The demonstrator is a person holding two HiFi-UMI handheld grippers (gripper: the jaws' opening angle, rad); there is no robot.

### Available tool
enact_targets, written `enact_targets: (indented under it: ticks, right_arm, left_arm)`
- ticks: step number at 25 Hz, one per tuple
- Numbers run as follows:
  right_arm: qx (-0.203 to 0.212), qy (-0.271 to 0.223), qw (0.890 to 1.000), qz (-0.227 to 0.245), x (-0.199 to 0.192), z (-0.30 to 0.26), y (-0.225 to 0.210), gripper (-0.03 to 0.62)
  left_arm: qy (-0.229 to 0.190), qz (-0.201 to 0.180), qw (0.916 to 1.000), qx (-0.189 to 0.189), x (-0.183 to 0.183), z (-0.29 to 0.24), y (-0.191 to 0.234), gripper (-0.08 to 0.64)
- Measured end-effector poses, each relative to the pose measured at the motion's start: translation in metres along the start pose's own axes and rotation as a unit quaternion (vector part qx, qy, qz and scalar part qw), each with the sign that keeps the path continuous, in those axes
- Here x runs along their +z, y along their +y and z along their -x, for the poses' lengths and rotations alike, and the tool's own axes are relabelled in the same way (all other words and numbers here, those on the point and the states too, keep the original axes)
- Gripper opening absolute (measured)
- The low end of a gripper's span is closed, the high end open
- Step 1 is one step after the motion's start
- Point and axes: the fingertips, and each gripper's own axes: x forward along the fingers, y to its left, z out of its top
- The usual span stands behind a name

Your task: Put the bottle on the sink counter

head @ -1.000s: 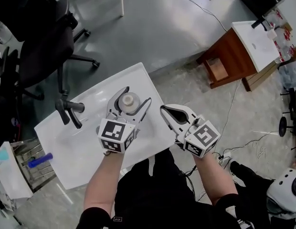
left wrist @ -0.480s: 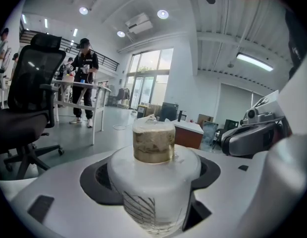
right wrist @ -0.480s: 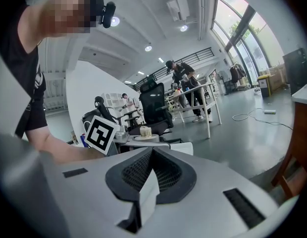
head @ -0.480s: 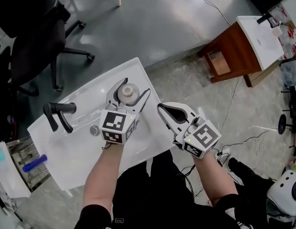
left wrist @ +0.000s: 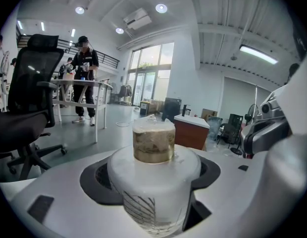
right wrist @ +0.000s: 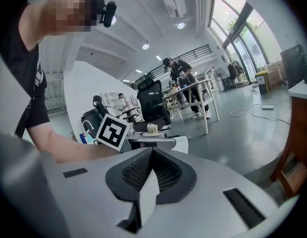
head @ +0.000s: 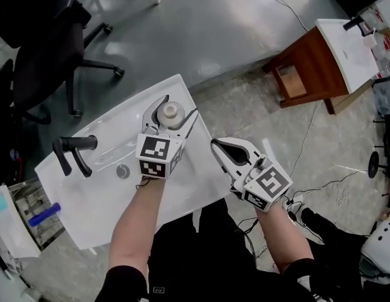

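A small frosted bottle (head: 170, 111) with a pale cap stands upright between the jaws of my left gripper (head: 180, 107), which is shut on it. It is over the far right part of the white sink counter (head: 88, 197); I cannot tell whether its base touches. In the left gripper view the bottle (left wrist: 153, 167) fills the middle, with the black pads of the left gripper (left wrist: 151, 185) against its sides. My right gripper (head: 224, 148) hovers off the counter's right edge, shut and empty. Its jaws meet in the right gripper view (right wrist: 151, 175).
A black faucet (head: 72, 151) and a drain (head: 122, 172) lie left of the bottle. A rack with a blue item (head: 41, 214) stands at the counter's left end. Black office chairs (head: 47, 49) are behind, a brown cabinet (head: 302, 65) far right, cables (head: 308, 150) on the floor.
My left gripper has carried the bottle a little farther over the counter, toward its far right corner. The right gripper has stayed almost where it was.
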Motion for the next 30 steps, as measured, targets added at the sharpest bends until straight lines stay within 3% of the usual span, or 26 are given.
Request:
enact_targets:
  ticks: [21,30]
  right_arm:
    - [0.003,0.004,1.000,-0.017,-0.010,0.016,-0.010,0.014]
    - [0.003,-0.001,1.000,-0.029,-0.017,0.016,-0.012,0.014]
  left_arm:
    - [0.021,-0.011,0.9992,0.034,-0.008,-0.032,0.015,0.331]
    - [0.028,-0.026,0.9990,0.025,-0.008,-0.031,0.016,0.330]
